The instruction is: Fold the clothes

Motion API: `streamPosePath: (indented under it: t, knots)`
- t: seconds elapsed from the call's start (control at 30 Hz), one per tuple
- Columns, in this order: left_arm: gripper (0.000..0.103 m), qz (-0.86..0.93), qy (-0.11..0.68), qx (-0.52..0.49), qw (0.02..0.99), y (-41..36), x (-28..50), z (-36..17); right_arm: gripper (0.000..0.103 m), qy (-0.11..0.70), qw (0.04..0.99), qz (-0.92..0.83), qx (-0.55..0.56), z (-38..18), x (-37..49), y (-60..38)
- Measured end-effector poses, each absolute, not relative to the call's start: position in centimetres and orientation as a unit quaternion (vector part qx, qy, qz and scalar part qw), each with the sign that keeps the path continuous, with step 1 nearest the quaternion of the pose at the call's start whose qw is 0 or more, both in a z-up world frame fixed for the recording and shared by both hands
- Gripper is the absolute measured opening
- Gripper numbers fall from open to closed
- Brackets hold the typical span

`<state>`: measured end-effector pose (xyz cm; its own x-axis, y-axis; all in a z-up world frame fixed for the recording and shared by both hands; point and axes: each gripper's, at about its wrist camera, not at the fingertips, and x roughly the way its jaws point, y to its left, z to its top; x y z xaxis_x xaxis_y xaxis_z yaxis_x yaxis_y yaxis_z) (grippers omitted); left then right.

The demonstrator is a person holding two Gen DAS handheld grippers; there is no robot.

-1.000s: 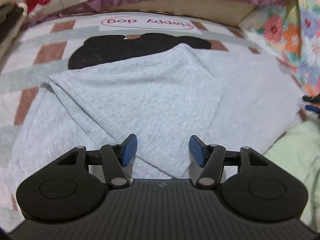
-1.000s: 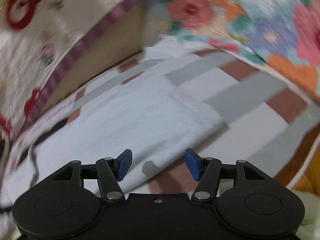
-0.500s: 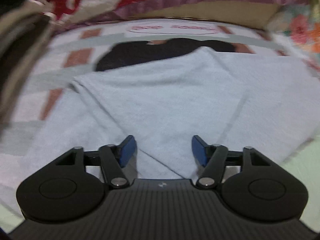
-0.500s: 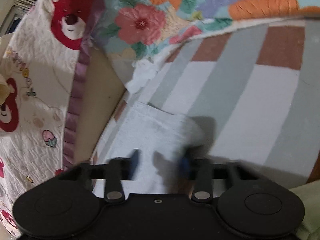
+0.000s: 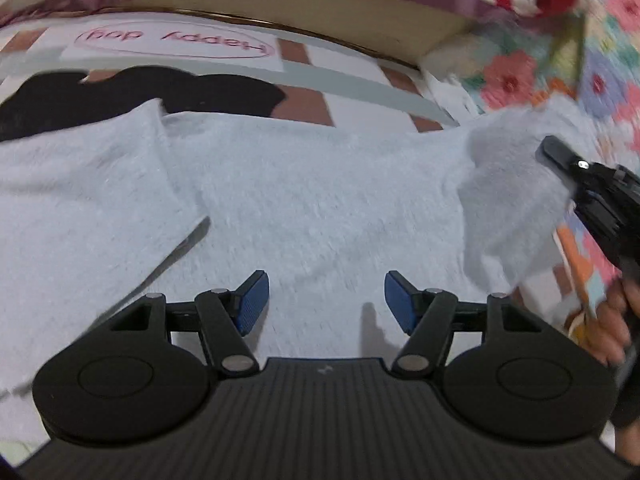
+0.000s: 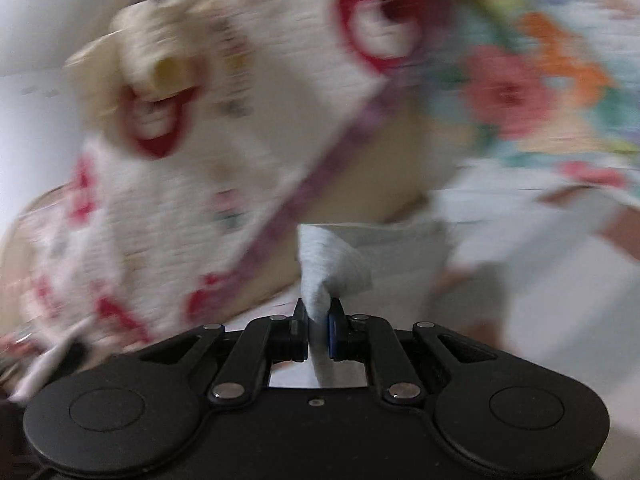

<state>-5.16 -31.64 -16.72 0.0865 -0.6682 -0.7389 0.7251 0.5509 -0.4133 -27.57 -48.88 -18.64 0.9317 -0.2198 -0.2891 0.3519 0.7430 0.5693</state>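
Observation:
A light grey garment [image 5: 304, 192] lies spread on the striped bed cover, its left part folded over. My left gripper [image 5: 326, 300] is open and empty, low over the garment's near part. My right gripper [image 6: 318, 326] is shut on a corner of the grey garment [image 6: 328, 268] and holds it lifted. In the left wrist view the right gripper [image 5: 560, 160] shows at the right with the raised grey corner [image 5: 508, 200] hanging from it.
A black garment [image 5: 160, 92] lies behind the grey one, under a "Happy dog" label [image 5: 176, 42]. A bear-print quilt [image 6: 200, 128] and a floral quilt [image 5: 560, 64] border the bed at the back and right.
My right gripper has shut on the garment's right corner and lifted it up and inward. My left gripper has swung right over the garment, still open.

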Motion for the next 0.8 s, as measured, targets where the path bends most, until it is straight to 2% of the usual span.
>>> streamPosePath:
  t: [0.07,0.27,0.47,0.67,0.8]
  knots:
    - [0.063,-0.453,0.472,0.005,0.756,-29.7,-4.5,-16.5,0.012,0.109,0.943,-0.110,0.293,-17.6,-26.1,-48.0]
    - [0.063,-0.400,0.475,-0.053,0.782,-23.7,-0.7,-16.6,0.012,0.220,0.953,-0.039,0.204,-21.1,-21.3,-42.3]
    - [0.063,-0.382,0.497,-0.078,0.776,-22.6,0.6,-18.2,0.012,0.319,0.940,0.029,0.114,-24.4,-16.8,-36.9]
    - [0.064,-0.417,0.509,-0.130,0.741,-23.6,0.4,-18.6,0.017,0.324,0.944,0.023,0.062,-23.8,-16.5,-35.4]
    - [0.064,-0.427,0.496,-0.071,0.753,-25.0,-1.1,-18.4,0.017,0.327,0.945,0.020,0.022,-24.3,-17.4,-34.2]
